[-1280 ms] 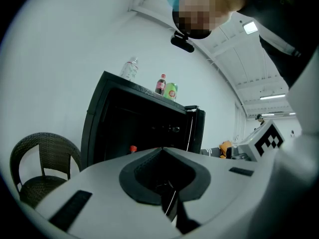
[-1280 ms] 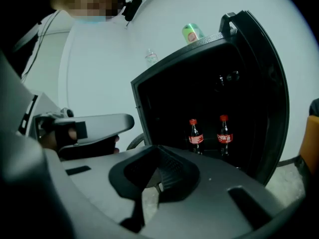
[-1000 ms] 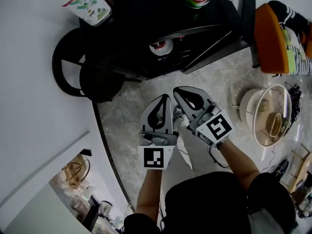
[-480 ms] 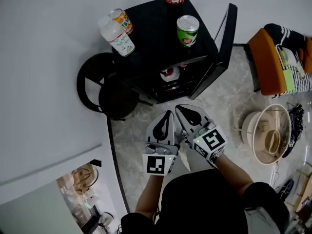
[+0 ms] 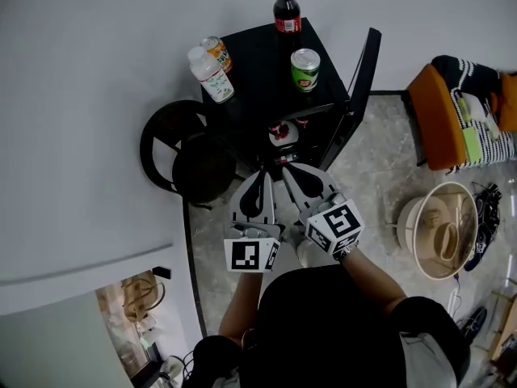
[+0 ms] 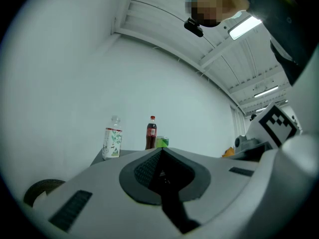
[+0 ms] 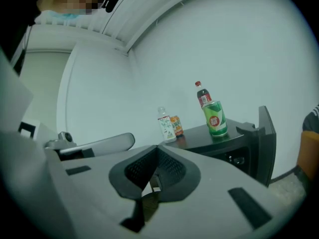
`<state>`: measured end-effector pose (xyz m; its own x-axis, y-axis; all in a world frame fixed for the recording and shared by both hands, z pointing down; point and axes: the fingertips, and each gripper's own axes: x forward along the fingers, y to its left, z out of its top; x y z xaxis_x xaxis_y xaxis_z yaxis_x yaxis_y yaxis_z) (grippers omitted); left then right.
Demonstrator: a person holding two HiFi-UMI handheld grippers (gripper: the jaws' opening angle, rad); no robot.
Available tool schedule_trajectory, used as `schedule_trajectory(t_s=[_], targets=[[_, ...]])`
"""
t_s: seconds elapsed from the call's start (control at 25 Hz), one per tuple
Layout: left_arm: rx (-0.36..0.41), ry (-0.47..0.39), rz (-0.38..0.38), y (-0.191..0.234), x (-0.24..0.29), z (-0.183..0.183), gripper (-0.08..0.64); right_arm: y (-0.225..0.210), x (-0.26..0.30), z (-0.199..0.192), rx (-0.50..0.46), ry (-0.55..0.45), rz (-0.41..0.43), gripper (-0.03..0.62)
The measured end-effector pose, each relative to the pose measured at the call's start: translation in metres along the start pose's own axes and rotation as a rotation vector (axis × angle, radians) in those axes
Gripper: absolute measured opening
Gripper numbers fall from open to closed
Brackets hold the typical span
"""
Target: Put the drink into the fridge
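Observation:
A black mini fridge stands against the wall with its door swung open. On its top stand a cola bottle, a green can, a white-labelled bottle and an orange can. A red-topped can sits inside the fridge. My left gripper and right gripper hover side by side in front of the open fridge, both shut and empty. The left gripper view shows the bottle, cola and green can beyond the gripper. The right gripper faces the green can.
A black round stool stands left of the fridge. An orange chair with striped cloth is at the right, and a round pale basket sits on the marble floor. A white wall runs along the left.
The view has pulled back, so the fridge top and all its drinks now show. Both grippers stay together and shut, now lying nearer the fridge's open front.

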<state>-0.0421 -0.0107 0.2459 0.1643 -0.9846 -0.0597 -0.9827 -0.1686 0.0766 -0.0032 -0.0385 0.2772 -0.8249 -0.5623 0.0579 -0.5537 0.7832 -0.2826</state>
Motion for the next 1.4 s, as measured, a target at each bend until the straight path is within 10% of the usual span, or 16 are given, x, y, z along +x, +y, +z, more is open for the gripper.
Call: schedule_trajectory(t_s=[1.4], targets=[[-0.027, -0.033, -0.32, 0.039, -0.006, 0.034, 0.008, 0.037, 0.03, 0.034, -0.062, -0.082, -0.281, 0.014]])
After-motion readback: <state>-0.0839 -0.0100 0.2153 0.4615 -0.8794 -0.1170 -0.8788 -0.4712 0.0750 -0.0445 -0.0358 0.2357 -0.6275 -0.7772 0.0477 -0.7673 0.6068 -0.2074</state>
